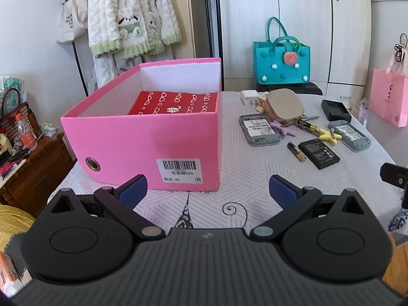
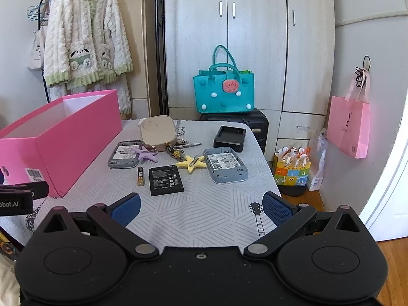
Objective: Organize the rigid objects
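Glossy pink cardboard box [image 1: 142, 137], flat black battery [image 2: 166, 180] on patterned cloth, both grippers' jaws wide, empty.

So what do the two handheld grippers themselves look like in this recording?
Both match: the left gripper and right gripper have matte black plastic bodies with ribbed tops, round pivot housings, silver rivets and angled black link arms ending in textured blue pads. White lettering ending "obot.AI" marks the left gripper's side. No cables or sleeves are visible.
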A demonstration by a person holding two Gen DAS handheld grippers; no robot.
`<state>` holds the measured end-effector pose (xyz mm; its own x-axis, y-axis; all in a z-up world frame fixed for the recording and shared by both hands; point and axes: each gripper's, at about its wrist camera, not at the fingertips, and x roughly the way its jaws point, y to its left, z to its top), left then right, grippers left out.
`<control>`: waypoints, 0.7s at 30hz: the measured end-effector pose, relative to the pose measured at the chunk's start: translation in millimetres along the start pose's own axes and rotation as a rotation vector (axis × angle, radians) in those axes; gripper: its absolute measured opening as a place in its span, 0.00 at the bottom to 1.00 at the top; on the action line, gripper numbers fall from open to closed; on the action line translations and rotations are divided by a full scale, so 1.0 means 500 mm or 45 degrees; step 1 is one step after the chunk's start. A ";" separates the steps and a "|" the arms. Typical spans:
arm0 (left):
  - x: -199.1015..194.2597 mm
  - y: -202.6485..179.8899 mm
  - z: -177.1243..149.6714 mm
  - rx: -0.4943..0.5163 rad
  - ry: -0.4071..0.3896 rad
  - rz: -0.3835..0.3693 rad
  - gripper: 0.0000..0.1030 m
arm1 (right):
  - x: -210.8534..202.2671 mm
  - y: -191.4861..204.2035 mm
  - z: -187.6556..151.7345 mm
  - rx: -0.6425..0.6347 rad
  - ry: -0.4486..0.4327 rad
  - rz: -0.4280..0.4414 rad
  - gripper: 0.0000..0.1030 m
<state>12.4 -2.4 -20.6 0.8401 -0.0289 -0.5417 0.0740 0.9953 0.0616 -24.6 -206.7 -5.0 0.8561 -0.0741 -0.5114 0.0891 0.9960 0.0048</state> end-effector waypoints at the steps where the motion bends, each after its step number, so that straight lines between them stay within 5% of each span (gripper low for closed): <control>1: -0.001 0.001 0.000 -0.003 0.001 0.002 1.00 | -0.003 0.000 -0.001 -0.003 -0.013 0.013 1.00; 10: 0.004 0.012 0.002 -0.025 -0.021 -0.069 1.00 | -0.006 0.009 0.000 -0.057 -0.159 0.144 1.00; 18: 0.005 0.036 0.051 0.119 -0.042 -0.126 1.00 | 0.053 -0.036 0.014 0.028 -0.230 0.298 1.00; 21: 0.005 0.063 0.084 0.173 -0.033 -0.169 1.00 | 0.100 -0.056 0.038 -0.041 -0.075 0.423 0.99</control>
<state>39.7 25.1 15.2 0.8316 -0.1633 -0.5308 0.2557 0.9610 0.1049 25.4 -239.1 -14.6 0.8637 0.2533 -0.4358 -0.2153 0.9671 0.1355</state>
